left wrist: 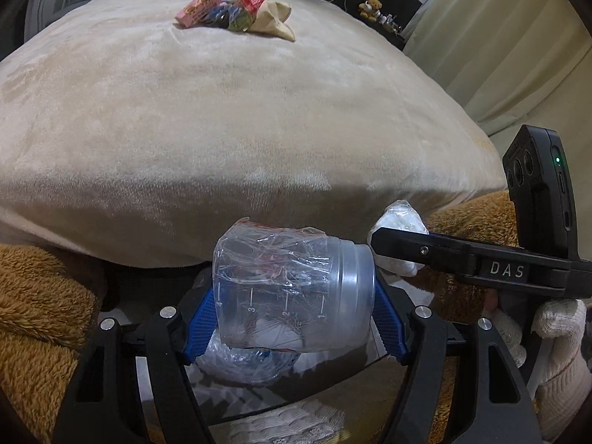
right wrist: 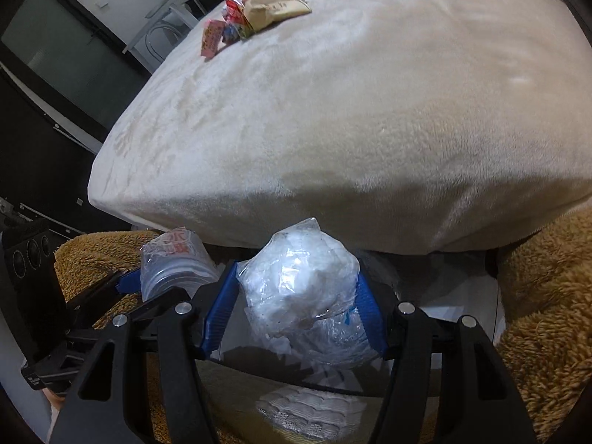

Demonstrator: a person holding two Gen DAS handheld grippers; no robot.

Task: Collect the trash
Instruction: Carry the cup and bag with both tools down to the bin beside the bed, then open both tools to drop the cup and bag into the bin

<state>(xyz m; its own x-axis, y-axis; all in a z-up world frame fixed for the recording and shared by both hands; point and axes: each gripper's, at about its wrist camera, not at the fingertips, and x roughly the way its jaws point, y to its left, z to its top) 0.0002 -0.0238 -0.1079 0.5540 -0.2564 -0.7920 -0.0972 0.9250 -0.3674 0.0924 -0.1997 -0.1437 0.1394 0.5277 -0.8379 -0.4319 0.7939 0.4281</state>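
My left gripper (left wrist: pixel 294 320) is shut on a clear plastic cup (left wrist: pixel 292 288) that lies sideways between the blue pads, crumpled film over its mouth. My right gripper (right wrist: pixel 294 309) is shut on a clear bag of white crumpled tissue (right wrist: pixel 299 281). Both hang just below the near edge of the beige bed (left wrist: pixel 240 118), over a bin opening with white bagged waste (right wrist: pixel 333 347) inside. In the left wrist view the right gripper (left wrist: pixel 373 240) comes in from the right with its bag (left wrist: pixel 401 222). The cup (right wrist: pixel 174 266) also shows at left in the right wrist view. A pile of wrappers (left wrist: pixel 236 9) lies far up the bed.
A brown fluffy blanket (right wrist: pixel 544 296) lies on both sides of the bin. A paper bag (right wrist: pixel 275 3) and a pink box (left wrist: pixel 196 9) belong to the far pile. A gloved hand (left wrist: pixel 555 336) holds the right gripper. A white patterned mat (right wrist: pixel 310 410) lies below. A shelf with a teddy bear (left wrist: pixel 372 7) stands beyond.
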